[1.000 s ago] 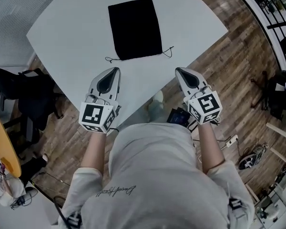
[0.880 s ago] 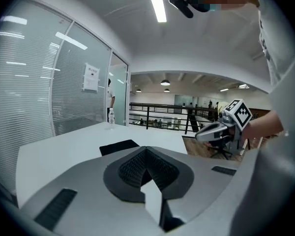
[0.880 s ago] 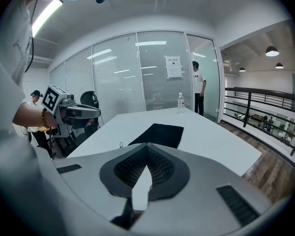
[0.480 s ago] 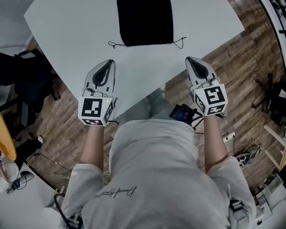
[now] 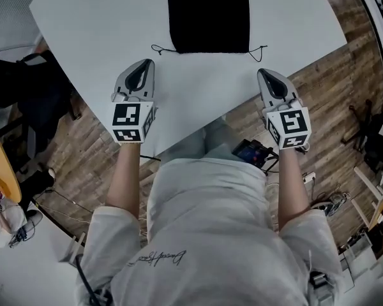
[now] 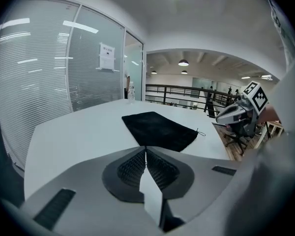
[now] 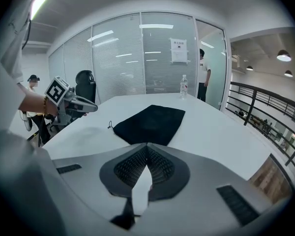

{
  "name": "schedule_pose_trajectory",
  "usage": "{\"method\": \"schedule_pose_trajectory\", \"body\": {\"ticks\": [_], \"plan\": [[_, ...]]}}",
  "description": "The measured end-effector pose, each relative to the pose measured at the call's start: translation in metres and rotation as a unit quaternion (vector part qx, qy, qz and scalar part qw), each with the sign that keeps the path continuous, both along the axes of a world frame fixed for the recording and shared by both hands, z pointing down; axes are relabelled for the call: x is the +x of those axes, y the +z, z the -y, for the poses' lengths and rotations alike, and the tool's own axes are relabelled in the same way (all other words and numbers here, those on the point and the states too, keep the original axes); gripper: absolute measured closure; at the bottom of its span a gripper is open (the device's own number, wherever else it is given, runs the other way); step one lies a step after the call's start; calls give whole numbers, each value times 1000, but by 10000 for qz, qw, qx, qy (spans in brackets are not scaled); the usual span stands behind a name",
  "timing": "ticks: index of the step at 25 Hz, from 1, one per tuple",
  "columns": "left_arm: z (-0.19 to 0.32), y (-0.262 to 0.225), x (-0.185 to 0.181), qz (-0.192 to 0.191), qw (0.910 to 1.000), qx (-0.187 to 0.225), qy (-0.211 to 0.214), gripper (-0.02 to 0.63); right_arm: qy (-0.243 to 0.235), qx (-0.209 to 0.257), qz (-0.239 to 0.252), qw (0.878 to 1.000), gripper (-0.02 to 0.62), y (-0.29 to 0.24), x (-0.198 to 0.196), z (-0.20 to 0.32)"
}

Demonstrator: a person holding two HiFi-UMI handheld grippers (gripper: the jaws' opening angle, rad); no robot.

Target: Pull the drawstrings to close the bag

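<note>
The room had a wood floor (image 5: pixel 345 94) and glass walls with blinds (image 7: pixel 118 58). A big white bench (image 5: pixel 96 24) stood in it. A flat black drawstring bag (image 5: pixel 209 14) lay on the bench. Its near edge faced the person, and a thin cord stuck out at each near corner. The left drawstring (image 5: pixel 159 48) curled out to one side and the right drawstring (image 5: pixel 258 51) curled out to the other.

The left gripper (image 5: pixel 147 62) was over the bench on the near side of the bag. Its tip was near the left drawstring but not touching it. Its jaws were pressed together with nothing between them.

The right gripper (image 5: pixel 263 73) was by the near edge of the bench. Its tip was near the right drawstring and also apart from it. Its jaws were pressed together too, and they held nothing.

The bag lay ahead of both pairs of jaws and between the two grippers. In each gripper view the bag showed just past the closed jaw tips.

A water bottle (image 7: pixel 184 86) stood far back on the bench, well past the bag.
</note>
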State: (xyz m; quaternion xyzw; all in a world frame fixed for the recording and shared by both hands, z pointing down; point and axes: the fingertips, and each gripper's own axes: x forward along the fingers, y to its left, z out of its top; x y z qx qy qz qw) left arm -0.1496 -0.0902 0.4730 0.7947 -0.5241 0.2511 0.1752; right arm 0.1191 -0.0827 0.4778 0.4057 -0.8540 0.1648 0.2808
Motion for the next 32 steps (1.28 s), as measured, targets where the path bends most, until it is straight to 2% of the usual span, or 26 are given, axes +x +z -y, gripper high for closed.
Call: {"method": "schedule_pose_trajectory", "body": {"ticks": [4, 8, 13, 17, 24, 28, 32], "plan": [[11, 26, -9, 149, 9996, -248, 1, 583, 38, -45, -206, 9998, 571, 15, 0, 7], [14, 40, -13, 225, 9989, -413, 31, 571, 75, -3, -715, 9974, 570, 34, 6, 14], [15, 50, -13, 254, 9984, -497, 91, 571, -83, 52, -1159, 9932, 499, 54, 6, 23], [15, 56, -13, 290, 9979, -560, 125, 560, -266, 172, -1603, 9866, 477, 70, 9, 28], [24, 73, -18, 523, 9962, -689, 130, 526, -246, 379, -1980, 9792, 503, 86, 14, 35], [30, 82, -18, 833, 9934, -715, 337, 509, -237, 536, -2101, 9759, 537, 85, 16, 39], [35, 88, -18, 1072, 9899, -714, 594, 486, -262, 603, -2160, 9742, 538, 86, 14, 42]]}}
